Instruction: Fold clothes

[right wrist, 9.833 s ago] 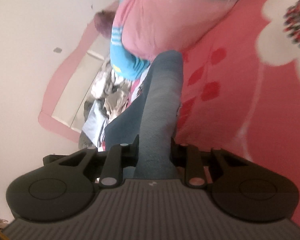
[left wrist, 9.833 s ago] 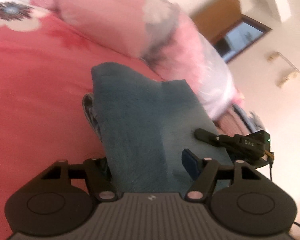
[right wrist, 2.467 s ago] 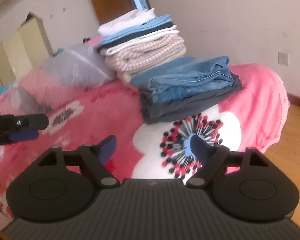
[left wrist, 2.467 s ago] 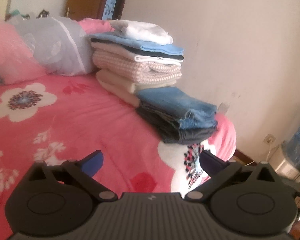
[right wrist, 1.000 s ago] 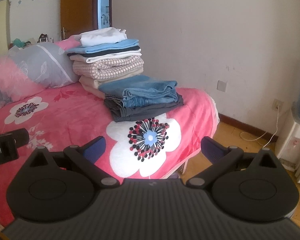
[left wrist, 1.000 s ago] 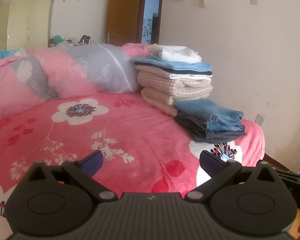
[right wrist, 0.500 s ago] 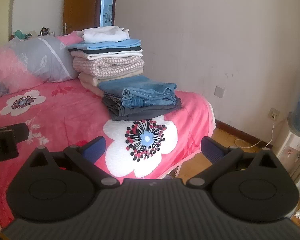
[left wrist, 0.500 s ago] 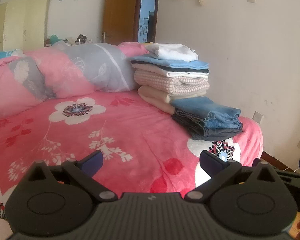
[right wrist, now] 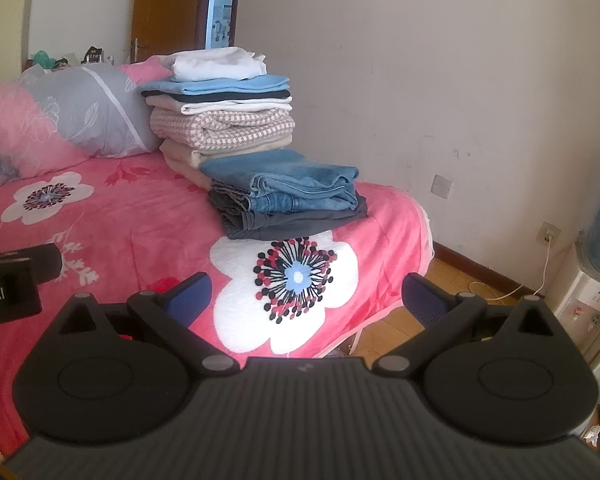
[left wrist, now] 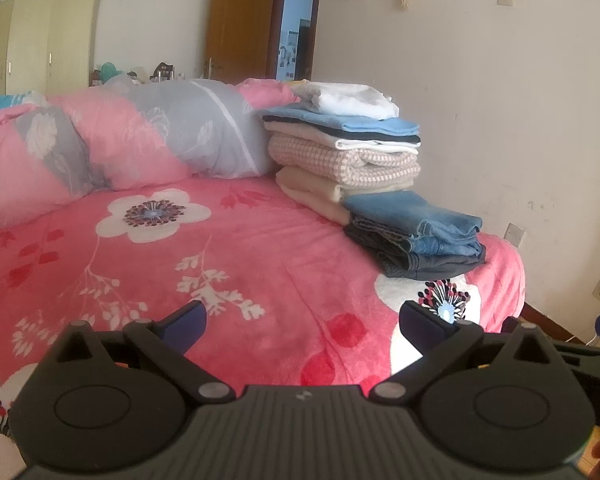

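Observation:
A tall stack of folded clothes [left wrist: 352,148] [right wrist: 228,120] stands at the far right of the bed, white garment on top. In front of it lies a lower pile of folded jeans [left wrist: 424,228] [right wrist: 296,192] on a dark grey garment. My left gripper [left wrist: 302,320] is open and holds nothing, well back from both piles over the pink floral bedspread [left wrist: 180,256]. My right gripper [right wrist: 306,292] is open too, empty, above the bed's near corner. The left gripper's body [right wrist: 8,284] shows at the left edge of the right wrist view.
Pink and grey pillows [left wrist: 140,140] lie along the back of the bed. A plain wall [right wrist: 440,80] runs close to the right. Wooden floor [right wrist: 440,292], a cable and a water dispenser [right wrist: 596,280] are at the right. A brown door [left wrist: 240,20] stands behind.
Nine seconds back both grippers were shut on a blue-grey garment; now both are open and empty. Over the last second both have drawn slightly back from the piles.

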Available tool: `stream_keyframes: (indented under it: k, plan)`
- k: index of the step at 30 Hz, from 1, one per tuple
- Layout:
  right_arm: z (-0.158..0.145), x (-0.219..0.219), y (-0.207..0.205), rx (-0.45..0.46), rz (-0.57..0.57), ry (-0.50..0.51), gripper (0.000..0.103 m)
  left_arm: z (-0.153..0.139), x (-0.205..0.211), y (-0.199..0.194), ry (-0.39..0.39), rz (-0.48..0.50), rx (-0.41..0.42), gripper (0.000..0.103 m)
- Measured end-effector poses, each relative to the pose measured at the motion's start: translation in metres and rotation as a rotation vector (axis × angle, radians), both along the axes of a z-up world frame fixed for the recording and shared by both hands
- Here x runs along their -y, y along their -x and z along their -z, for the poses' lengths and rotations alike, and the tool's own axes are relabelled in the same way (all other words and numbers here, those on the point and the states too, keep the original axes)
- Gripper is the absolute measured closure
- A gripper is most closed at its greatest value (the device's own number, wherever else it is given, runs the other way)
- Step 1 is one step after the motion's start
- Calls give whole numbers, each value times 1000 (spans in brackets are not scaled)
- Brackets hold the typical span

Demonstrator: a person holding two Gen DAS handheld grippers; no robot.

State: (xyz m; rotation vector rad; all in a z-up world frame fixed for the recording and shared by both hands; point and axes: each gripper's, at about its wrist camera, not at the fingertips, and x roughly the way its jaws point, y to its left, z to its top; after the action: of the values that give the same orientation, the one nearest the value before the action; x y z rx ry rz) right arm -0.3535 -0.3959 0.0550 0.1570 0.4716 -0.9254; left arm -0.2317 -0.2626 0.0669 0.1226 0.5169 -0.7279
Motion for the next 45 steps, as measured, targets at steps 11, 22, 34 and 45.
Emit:
stream_keyframes:
  k: [11, 22, 34, 45]
  plan:
    - [-1, -4, 3, -11, -8, 1, 1, -2, -1, 4, 6, 8, 2, 0]
    - [0, -2, 6, -12, -12, -10, 1, -3, 2, 7, 1, 10, 5, 0]
    - [-2, -2, 9, -10, -6, 2, 1, -3, 3, 10, 3, 8, 11, 0]
    - [-4, -1, 8, -10, -4, 12, 1, -5, 1, 11, 6, 5, 20, 0]
